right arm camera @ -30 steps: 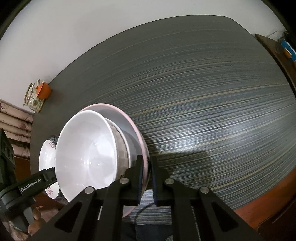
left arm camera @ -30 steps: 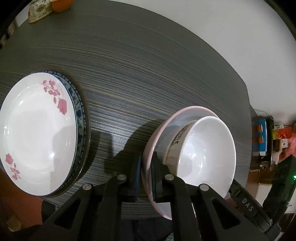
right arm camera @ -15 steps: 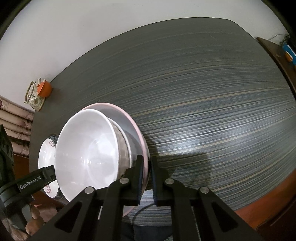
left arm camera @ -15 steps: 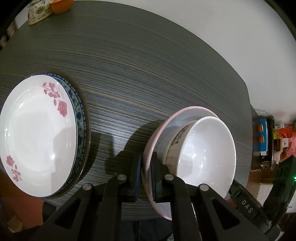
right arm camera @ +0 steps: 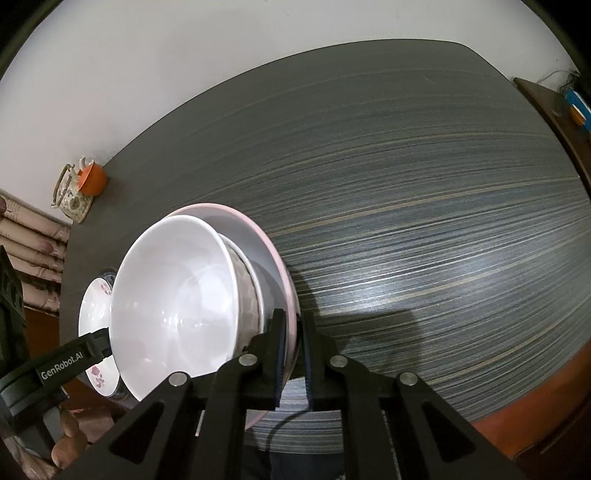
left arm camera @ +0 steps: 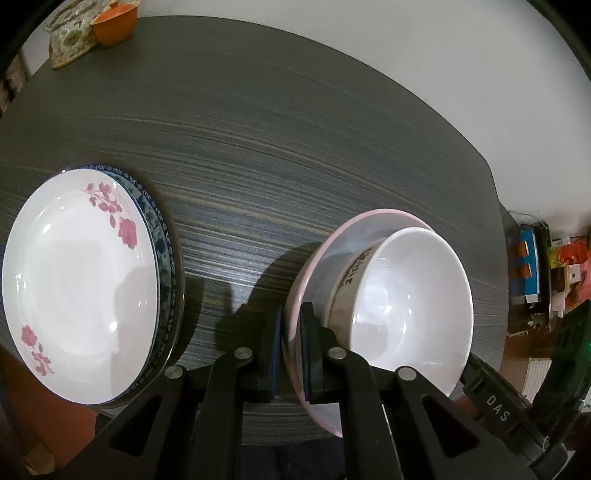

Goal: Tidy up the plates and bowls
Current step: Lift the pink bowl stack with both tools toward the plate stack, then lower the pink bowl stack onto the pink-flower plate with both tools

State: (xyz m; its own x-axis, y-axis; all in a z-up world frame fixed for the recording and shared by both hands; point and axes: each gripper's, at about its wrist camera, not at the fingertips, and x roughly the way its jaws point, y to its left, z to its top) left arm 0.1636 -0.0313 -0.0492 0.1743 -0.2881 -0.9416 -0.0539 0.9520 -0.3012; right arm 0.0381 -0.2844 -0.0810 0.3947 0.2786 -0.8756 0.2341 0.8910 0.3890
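A pink-rimmed plate (left arm camera: 334, 240) carries a white bowl (left arm camera: 410, 302) with black lettering on its side. My left gripper (left arm camera: 290, 336) is shut on the plate's left rim. My right gripper (right arm camera: 293, 334) is shut on the plate's (right arm camera: 266, 236) opposite rim, with the bowl (right arm camera: 173, 306) just left of its fingers. The plate looks tilted and held just above the table. To the left lies a white plate with pink flowers (left arm camera: 74, 288), stacked on a blue-patterned plate (left arm camera: 164, 243). The flowered plate (right arm camera: 94, 306) also peeks out behind the bowl in the right wrist view.
The dark striped table (left arm camera: 277, 140) stretches away behind the dishes. An orange cup (left arm camera: 112, 26) and a floral teapot (left arm camera: 70, 44) stand at its far left corner. A side cabinet (left arm camera: 528, 269) with cluttered items is beyond the right edge. A hand (right arm camera: 66, 435) holds the left gripper.
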